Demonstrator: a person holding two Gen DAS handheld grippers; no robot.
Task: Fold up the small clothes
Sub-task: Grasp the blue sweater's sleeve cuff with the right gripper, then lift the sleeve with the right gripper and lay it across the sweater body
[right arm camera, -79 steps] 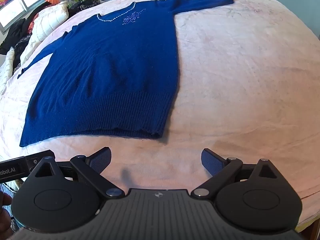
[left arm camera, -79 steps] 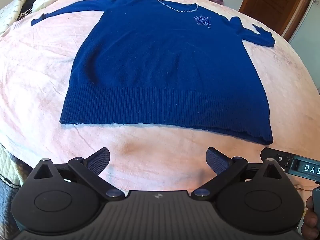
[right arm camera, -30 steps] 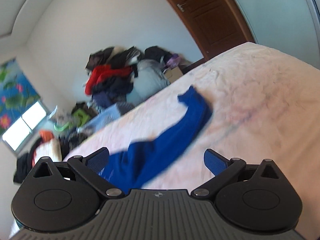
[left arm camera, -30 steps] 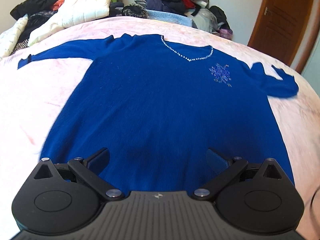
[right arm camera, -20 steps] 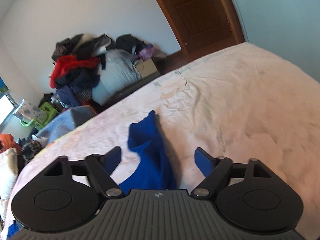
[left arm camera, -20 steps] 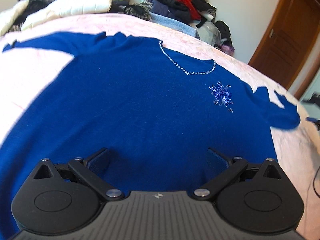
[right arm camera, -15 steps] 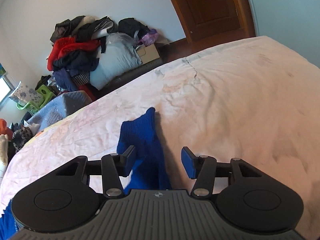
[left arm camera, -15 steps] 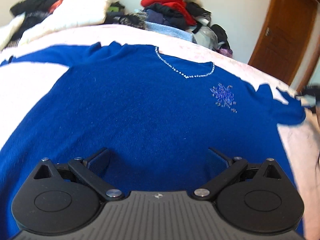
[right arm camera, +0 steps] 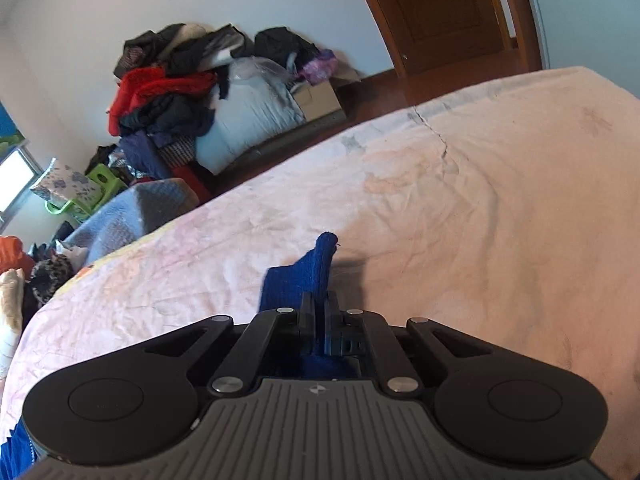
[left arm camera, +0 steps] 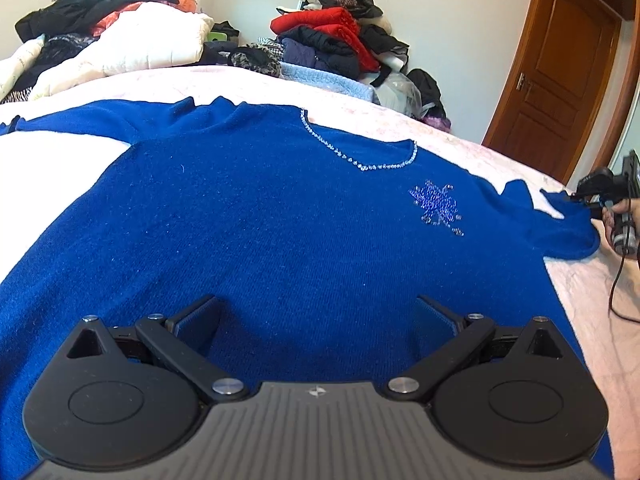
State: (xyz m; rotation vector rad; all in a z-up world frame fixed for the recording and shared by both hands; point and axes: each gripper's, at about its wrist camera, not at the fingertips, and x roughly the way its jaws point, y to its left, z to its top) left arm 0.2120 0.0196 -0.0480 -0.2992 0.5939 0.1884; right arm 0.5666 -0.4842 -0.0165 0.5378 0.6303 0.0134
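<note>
A dark blue knit sweater (left arm camera: 280, 216) lies flat, front up, on the pink bed, with a beaded neckline (left arm camera: 360, 160) and a beaded flower on the chest. My left gripper (left arm camera: 316, 316) is open and hovers low over the sweater's body. My right gripper (right arm camera: 319, 308) is shut on the cuff end of the right sleeve (right arm camera: 304, 276), which sticks up past the fingers. In the left wrist view that gripper (left arm camera: 600, 192) shows at the far right, at the sleeve end (left arm camera: 568, 224).
The pink bedsheet (right arm camera: 480, 220) spreads to the right of the sleeve. A pile of clothes (left arm camera: 336, 40) and a white quilt (left arm camera: 132, 48) lie beyond the bed. A wooden door (left arm camera: 560, 80) stands at the right. A cable hangs from the right gripper.
My right gripper has closed from wide open onto the sleeve cuff. My left gripper has stayed open and moved forward over the sweater's body.
</note>
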